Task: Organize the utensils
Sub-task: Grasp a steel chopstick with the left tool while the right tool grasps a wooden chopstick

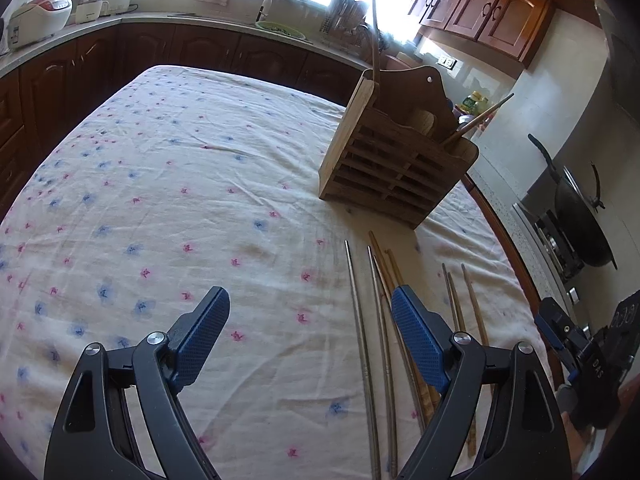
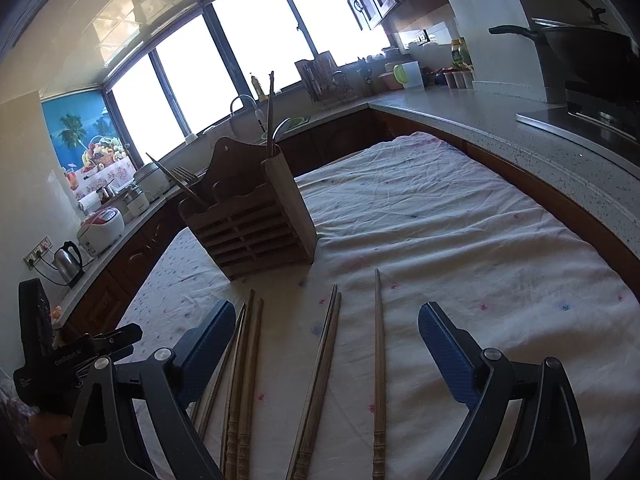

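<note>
A slatted wooden utensil holder (image 1: 396, 164) (image 2: 256, 220) stands on the flower-print tablecloth (image 1: 180, 200), with a few sticks and a fork in it. In front of it lie several chopsticks (image 1: 376, 320) (image 2: 324, 360) side by side: metal ones on the left, wooden ones to the right. My left gripper (image 1: 310, 312) hovers open above the cloth, and its right finger covers part of the chopsticks. My right gripper (image 2: 326, 328) is open too, straddling the wooden chopsticks from above without touching them.
Kitchen counters wrap around the table, with a sink (image 1: 280, 30), a rice cooker (image 1: 38, 18), a kettle (image 2: 68, 260) and a wok on the stove (image 1: 580, 216). Each wrist view shows the other gripper at its edge (image 1: 592, 356) (image 2: 60, 352).
</note>
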